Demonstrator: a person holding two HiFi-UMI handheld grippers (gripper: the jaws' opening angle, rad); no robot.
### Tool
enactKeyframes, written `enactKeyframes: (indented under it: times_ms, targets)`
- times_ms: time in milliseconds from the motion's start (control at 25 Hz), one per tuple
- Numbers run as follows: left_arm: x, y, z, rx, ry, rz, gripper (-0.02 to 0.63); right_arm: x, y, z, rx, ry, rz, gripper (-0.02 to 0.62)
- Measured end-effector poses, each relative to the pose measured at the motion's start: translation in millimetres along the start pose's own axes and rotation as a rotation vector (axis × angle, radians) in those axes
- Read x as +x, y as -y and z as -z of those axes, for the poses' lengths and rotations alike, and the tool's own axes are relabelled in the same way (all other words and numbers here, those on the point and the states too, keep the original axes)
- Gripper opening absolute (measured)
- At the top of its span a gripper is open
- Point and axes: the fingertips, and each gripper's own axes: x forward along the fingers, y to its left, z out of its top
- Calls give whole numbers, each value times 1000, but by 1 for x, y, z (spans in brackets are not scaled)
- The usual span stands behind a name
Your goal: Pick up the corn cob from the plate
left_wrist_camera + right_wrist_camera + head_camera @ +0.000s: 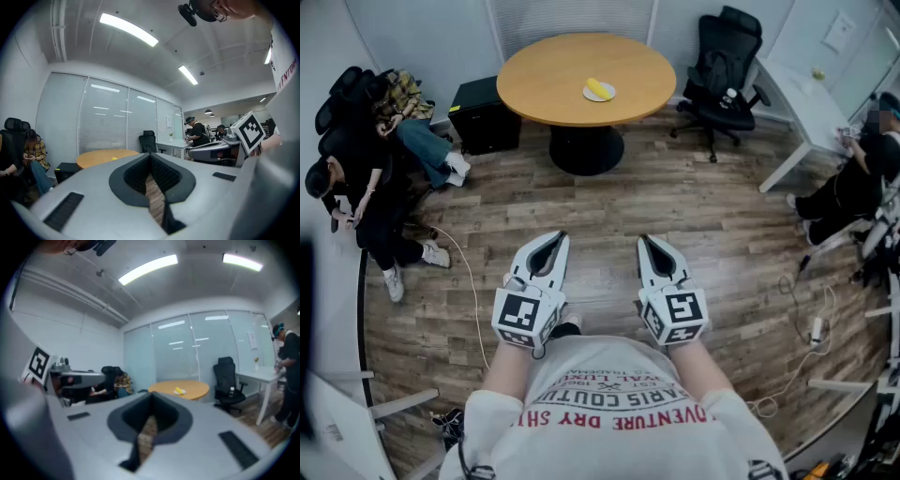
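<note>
Flooring of grey-brown planks (703, 225) filled most of the head view. It lay open between the person and the round wooden counter (546, 75) at the far side of the room, so nothing seemed to block a straight approach. A white desk (811, 98) stood to the right, with a black office chair (722, 61) between it and the counter. A black box (483, 117) sat on the floor by the counter's left side. One seated person (361, 183) was against the left wall and another person (862, 173) at the far right, both off the direct line. A thin cable (474, 295) trailed over the planks to the left of the grippers.

The left gripper (555, 240) and the right gripper (648, 242) were held side by side close to the body, aimed toward the counter and well apart from it. Each gripper's own view showed its jaws pressed together at the tips, with nothing between them.

A small white plate (589, 95) lay near the counter's middle, and the yellow corn cob (599, 88) lay on it. The cob was probably light and stiff, with a rounded body apt to roll. The surest hold would likely be across its middle, and the plate might slide if nudged. The jaws would need to spread before any grasp.
</note>
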Motion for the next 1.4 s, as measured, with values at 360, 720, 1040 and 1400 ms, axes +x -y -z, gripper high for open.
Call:
enactKeyframes:
  times_ms: [360, 720, 1040, 1400]
  targets:
    - [1, -3, 7, 6, -16, 30, 34, 4, -6, 7, -2, -15, 9, 29]
    - [16, -36, 20, -27, -28, 79, 33, 38, -12, 16, 63, -33, 45, 29]
    - [35, -116, 17, -32, -16, 94, 34, 106, -32, 5, 64, -27, 87, 29]
    - [58, -165, 31, -75, -41, 78, 34, 157, -27, 5, 66, -62, 122, 29]
